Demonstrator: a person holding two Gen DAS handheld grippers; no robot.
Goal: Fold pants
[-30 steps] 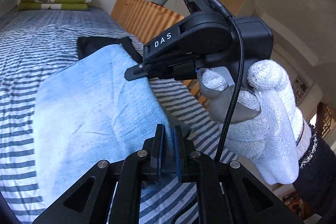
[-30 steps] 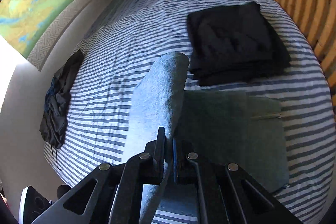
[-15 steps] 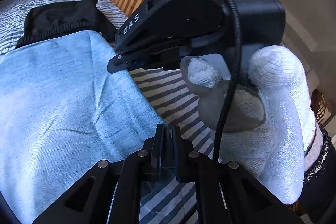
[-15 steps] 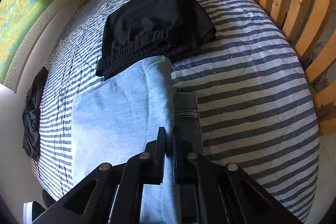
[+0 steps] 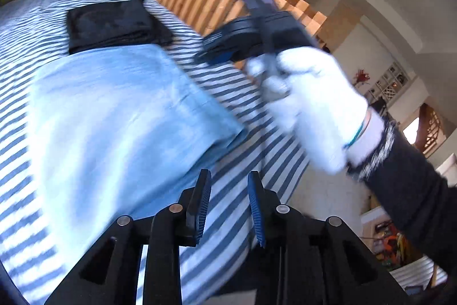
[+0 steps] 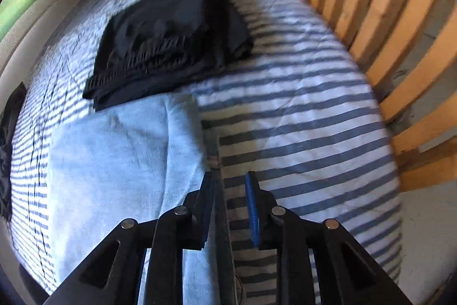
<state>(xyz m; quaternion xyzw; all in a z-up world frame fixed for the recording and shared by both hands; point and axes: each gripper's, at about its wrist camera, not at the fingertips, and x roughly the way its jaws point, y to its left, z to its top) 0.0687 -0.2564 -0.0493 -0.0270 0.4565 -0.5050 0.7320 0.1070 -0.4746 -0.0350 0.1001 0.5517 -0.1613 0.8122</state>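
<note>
While both tools gape, one blue pants point(image 6: 120, 162), seemingly folded, lies flat.

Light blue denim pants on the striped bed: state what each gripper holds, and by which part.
Nothing is held. The left gripper and right gripper are both open, and the folded light blue denim pants lie free on the striped bed.
</note>
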